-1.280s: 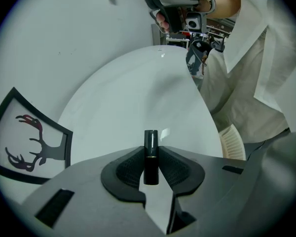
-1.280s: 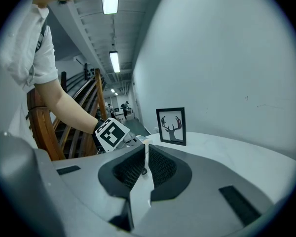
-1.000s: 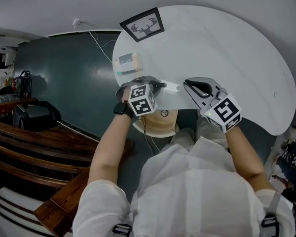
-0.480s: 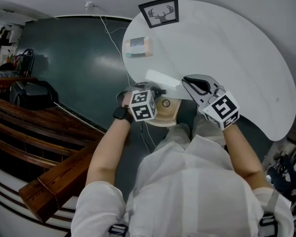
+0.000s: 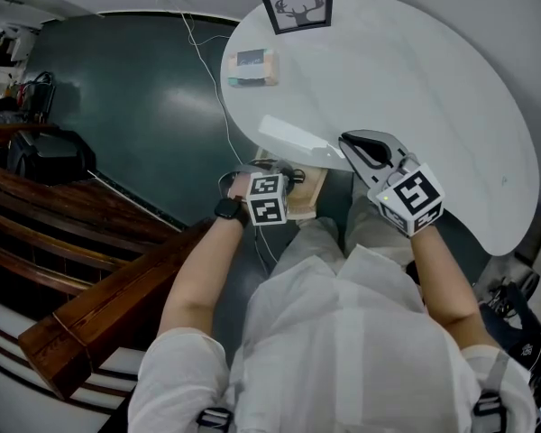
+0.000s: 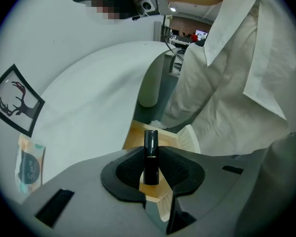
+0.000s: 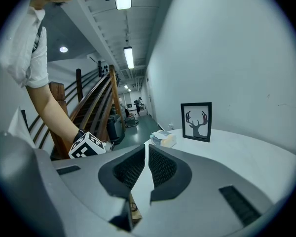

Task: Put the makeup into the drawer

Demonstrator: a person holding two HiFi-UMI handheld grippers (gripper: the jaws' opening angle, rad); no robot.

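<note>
Clamping a black makeup tube (image 6: 151, 158), the left gripper (image 6: 150, 151) hides most of the drawer (image 6: 136, 135); right gripper (image 7: 146, 151) jaws meet, empty.

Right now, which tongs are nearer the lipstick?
Left. Left tongs clamp the lipstick over the drawer; right tongs are off beside it, by the table edge.
</note>
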